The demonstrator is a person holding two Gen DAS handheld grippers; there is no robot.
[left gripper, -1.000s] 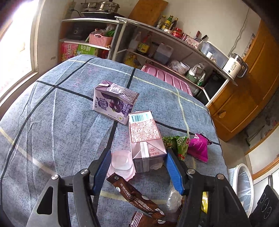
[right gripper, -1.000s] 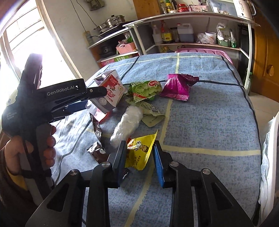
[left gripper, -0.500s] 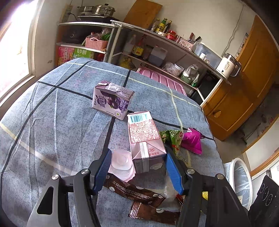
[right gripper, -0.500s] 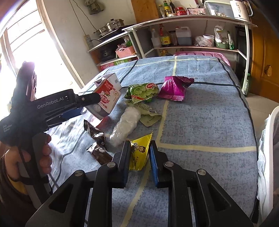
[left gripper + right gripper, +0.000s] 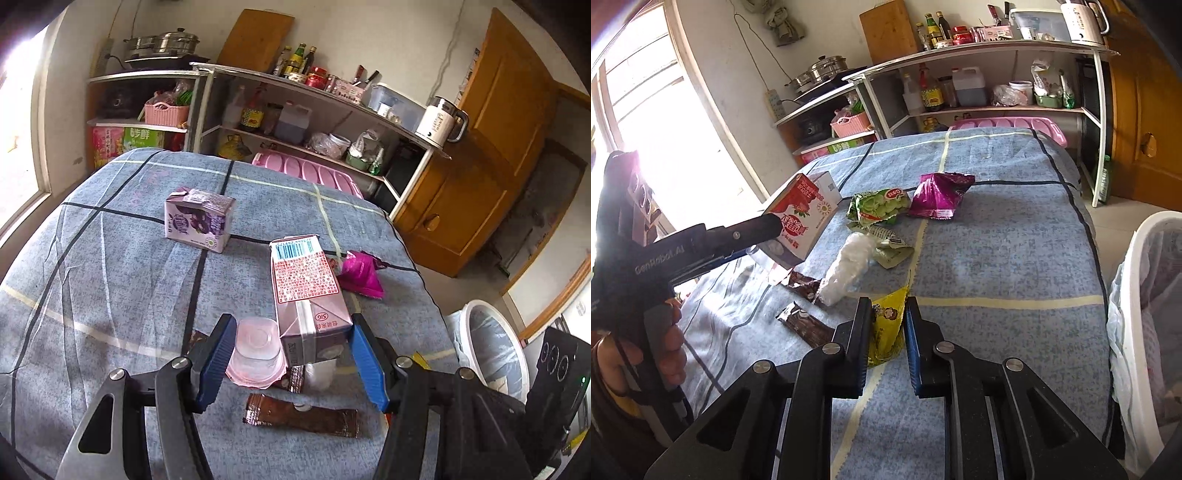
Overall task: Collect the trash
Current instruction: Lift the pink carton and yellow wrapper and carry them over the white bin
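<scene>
L tool (image 5: 291, 350) clamping carton (image 5: 308, 295) + cup (image 5: 256, 349), R tool (image 5: 888, 325) closing on yellow wrapper (image 5: 886, 325)

We read "SIG" on the pink carton (image 5: 309, 295), and "GenRobot.AI" along the left tool's (image 5: 764, 236) black body.

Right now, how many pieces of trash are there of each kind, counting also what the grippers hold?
Drink cartons: 2
Plastic cup: 1
Snack packets: 4
Brown sachets: 2
Clear plastic bag: 1
Total: 10
</scene>
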